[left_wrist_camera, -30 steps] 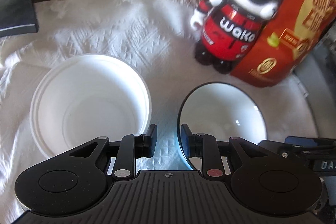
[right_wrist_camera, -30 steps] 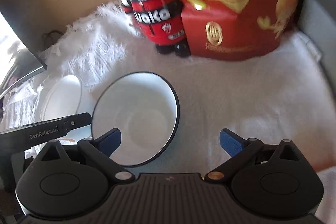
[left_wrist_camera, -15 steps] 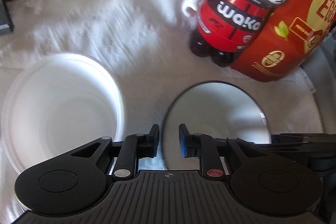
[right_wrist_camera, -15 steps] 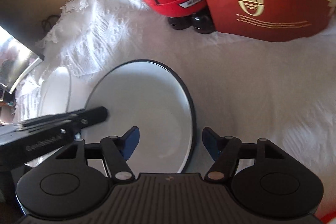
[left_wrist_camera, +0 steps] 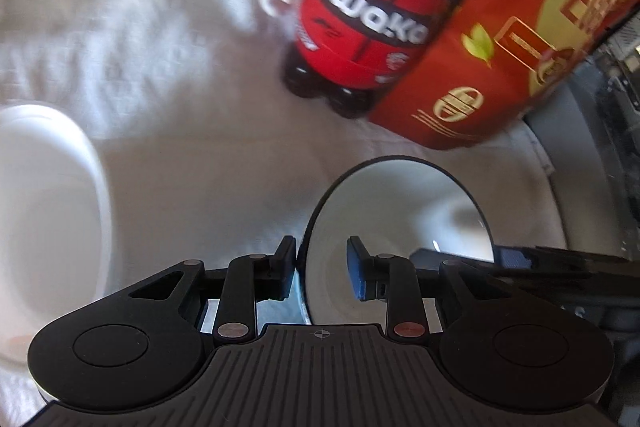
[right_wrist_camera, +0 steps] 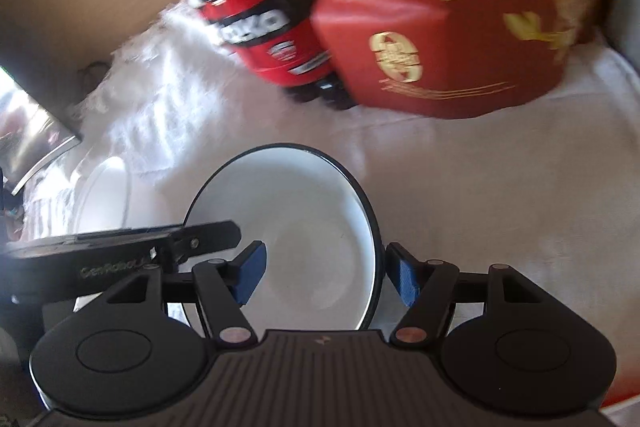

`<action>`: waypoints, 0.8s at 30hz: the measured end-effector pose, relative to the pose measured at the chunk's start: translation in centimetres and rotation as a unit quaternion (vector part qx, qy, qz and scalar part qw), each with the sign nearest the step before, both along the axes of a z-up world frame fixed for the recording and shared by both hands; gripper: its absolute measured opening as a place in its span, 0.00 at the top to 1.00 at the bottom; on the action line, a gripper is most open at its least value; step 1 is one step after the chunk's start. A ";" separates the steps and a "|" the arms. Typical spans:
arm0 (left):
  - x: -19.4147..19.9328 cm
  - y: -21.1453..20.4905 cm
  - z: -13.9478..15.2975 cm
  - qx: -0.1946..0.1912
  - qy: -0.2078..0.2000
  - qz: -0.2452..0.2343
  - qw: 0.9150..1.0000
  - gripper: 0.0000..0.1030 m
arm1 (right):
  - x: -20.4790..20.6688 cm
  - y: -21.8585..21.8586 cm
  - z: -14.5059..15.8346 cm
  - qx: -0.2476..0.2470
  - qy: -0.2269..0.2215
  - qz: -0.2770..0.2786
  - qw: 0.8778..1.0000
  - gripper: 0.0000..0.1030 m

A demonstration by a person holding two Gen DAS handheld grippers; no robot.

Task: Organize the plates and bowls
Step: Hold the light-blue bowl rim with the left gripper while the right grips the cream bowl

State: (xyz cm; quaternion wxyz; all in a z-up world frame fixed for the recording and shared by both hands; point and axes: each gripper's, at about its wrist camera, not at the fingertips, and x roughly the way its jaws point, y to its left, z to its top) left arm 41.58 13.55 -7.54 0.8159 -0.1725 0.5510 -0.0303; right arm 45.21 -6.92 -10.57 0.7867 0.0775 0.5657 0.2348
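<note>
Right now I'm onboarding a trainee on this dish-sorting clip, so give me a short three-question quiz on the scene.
1. True or false: the black-rimmed bowl lies upside down on the white cloth.
2. Multiple choice: what stands directly beside the red snack bag? A) a kettle B) a red panda-shaped bottle C) a stack of cups
3. Fill in: the rim of the black-rimmed bowl sits between the fingers of both the left tool and the ____ tool.

Key: 1 false, it sits open side up; 2 B; 3 right. The left tool's jaws are opening, astride the rim.
</note>
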 end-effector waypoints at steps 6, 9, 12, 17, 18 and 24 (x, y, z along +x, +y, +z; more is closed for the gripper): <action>1.6 0.3 -2.1 -0.006 0.025 -0.002 1.000 0.76 | 1.4 -0.5 -1.9 -0.001 0.024 -0.018 1.000 0.34; 1.9 0.8 -2.9 -0.012 0.032 0.004 0.999 0.74 | 2.0 -0.2 -3.5 -0.007 0.047 -0.031 0.998 0.29; 1.8 1.4 -2.9 -0.024 0.029 0.006 0.999 0.74 | 2.5 0.0 -4.2 -0.001 0.055 -0.033 0.998 0.19; 1.1 2.3 -2.3 -0.039 0.027 0.012 0.999 0.76 | 2.8 0.9 -4.8 0.001 0.062 -0.004 0.998 0.03; 1.0 2.5 -2.2 -0.043 0.026 0.014 0.999 0.76 | 3.0 1.1 -4.9 0.003 0.068 0.005 0.998 0.02; 0.4 3.0 -1.3 -0.052 0.019 0.024 0.998 0.77 | 3.6 1.8 -4.9 -0.008 0.085 0.024 0.996 0.00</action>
